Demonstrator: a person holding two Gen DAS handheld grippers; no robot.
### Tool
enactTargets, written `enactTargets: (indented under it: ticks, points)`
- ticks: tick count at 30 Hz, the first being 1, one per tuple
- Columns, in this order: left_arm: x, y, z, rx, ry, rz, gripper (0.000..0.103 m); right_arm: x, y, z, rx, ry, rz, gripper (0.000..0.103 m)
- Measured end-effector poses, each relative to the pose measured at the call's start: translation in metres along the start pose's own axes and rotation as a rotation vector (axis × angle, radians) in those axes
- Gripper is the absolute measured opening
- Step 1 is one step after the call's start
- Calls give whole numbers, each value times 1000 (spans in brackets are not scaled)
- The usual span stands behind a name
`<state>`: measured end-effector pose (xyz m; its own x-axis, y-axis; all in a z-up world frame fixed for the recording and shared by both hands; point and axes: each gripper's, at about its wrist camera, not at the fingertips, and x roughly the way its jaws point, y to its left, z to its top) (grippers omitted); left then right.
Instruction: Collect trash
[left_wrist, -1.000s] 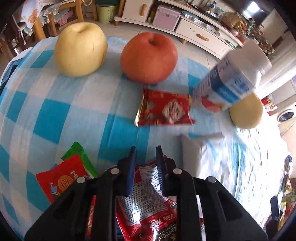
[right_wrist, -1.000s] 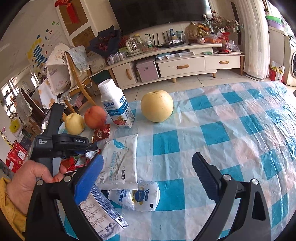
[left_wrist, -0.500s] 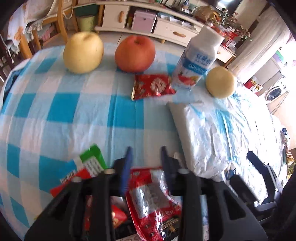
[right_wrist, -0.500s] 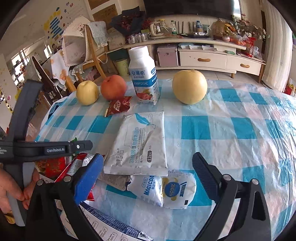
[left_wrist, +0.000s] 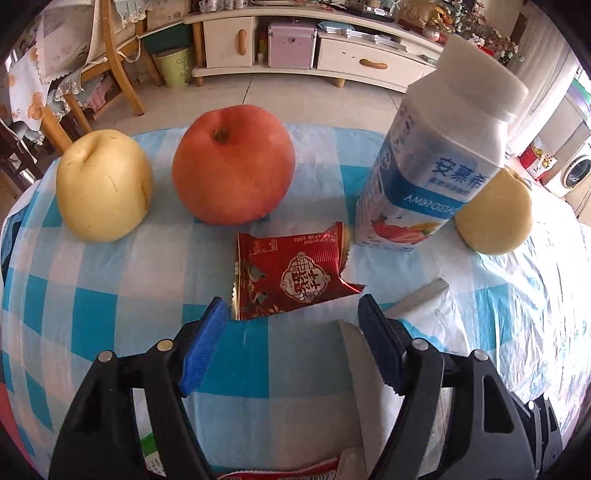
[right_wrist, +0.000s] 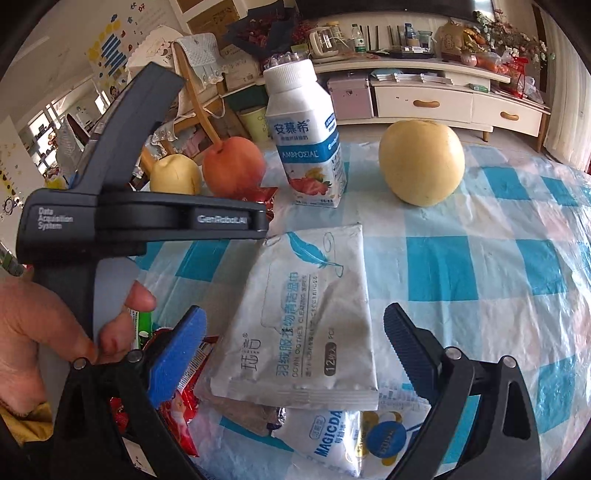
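My left gripper (left_wrist: 291, 314) is open just above the checked tablecloth (left_wrist: 110, 295). A red snack wrapper (left_wrist: 291, 275) lies flat right ahead of its fingertips, apart from them. My right gripper (right_wrist: 293, 321) is open too, and hovers over a white wipes pack (right_wrist: 306, 314) that lies between its fingers. A white and blue MAGICDA wrapper (right_wrist: 332, 439) lies under the pack's near edge. Red wrappers (right_wrist: 184, 387) are piled by the right gripper's left finger. A hand (right_wrist: 37, 332) holds the left tool, which hides part of that pile.
Behind the red wrapper stand a red apple (left_wrist: 232, 166), a yellow pear (left_wrist: 103, 184) and an upright yogurt bottle (left_wrist: 436, 158). A second pear (right_wrist: 421, 162) sits right of the bottle. Chairs and a low white cabinet (left_wrist: 351, 59) lie beyond the table's far edge.
My left gripper's jaws have gone from nearly shut to wide open, and it has moved forward off the wrapper pile toward the red wrapper by the apple. My right gripper has closed in on the wipes pack.
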<state>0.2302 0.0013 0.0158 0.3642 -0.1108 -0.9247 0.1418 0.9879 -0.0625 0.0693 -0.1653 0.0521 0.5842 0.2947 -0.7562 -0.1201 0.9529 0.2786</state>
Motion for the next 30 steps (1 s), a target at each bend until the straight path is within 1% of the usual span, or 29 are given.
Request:
enactTargets:
  ticks: [1,2,4,5,7,8,9,10,11,12,13,14,16,18,19,20,21,22,23,24,25,27,29,30]
  points:
    - [4,1,2,-12,4,-5,70,4,2,2,-10,16,0,96]
    - [6,1,3,-18,0,-2,70,8,4,3,-20,31,-14,96]
    - [4,-1,2,4,-18,19,58,14,8,4,-37,56,-35,96]
    - [4,-1,2,8,-28,29,54,17,9,4,-43,69,-38,96]
    - [2,3,1,-5,-41,32,38,23,10,4,-52,91,-42,96]
    - [1,8,0,-19,-43,19,33,24,11,4,-59,99,-42,95]
    - [0,11,-1,-29,-43,9,25,25,12,4,-71,100,-49,79]
    - [-1,16,-3,-39,-41,-2,20,26,13,3,-85,98,-66,58]
    - [-2,19,-5,-42,-40,-6,18,27,13,2,-96,101,-82,57]
    - [-1,21,-8,-43,-40,-7,13,27,12,2,-95,98,-74,54]
    - [-2,25,-12,-45,-40,-10,12,27,10,1,-95,96,-74,51]
    - [-3,29,-15,-47,-40,-15,11,27,7,1,-90,95,-67,50]
    - [-6,35,-22,-46,-40,-26,10,26,1,0,-67,93,-54,40]
    - [-12,39,-28,-29,-47,-36,10,25,-2,0,-57,93,-42,34]
    - [-16,40,-30,-14,-59,-40,10,23,-3,0,-52,91,-34,28]
    - [-22,40,-32,9,-80,-45,10,21,-4,-1,-45,91,-23,25]
    - [-28,38,-35,37,-101,-51,11,19,-6,0,-37,85,-17,20]
    - [-32,35,-35,70,-119,-53,15,16,-4,-2,-31,80,-15,16]
    - [-35,32,-34,110,-132,-57,19,13,-6,-2,-25,74,-11,15]
    - [-36,29,-34,147,-142,-57,29,11,-10,-2,-11,72,-1,13]
    - [-37,25,-33,185,-158,-44,41,9,-12,-3,2,71,9,12]
    - [-37,17,-34,265,-199,-1,51,5,-18,-2,14,67,6,11]
    - [-35,11,-32,311,-209,0,54,-3,-19,-4,22,58,-5,10]
    - [-34,10,-30,319,-211,-2,56,-7,-21,-3,26,51,-10,10]
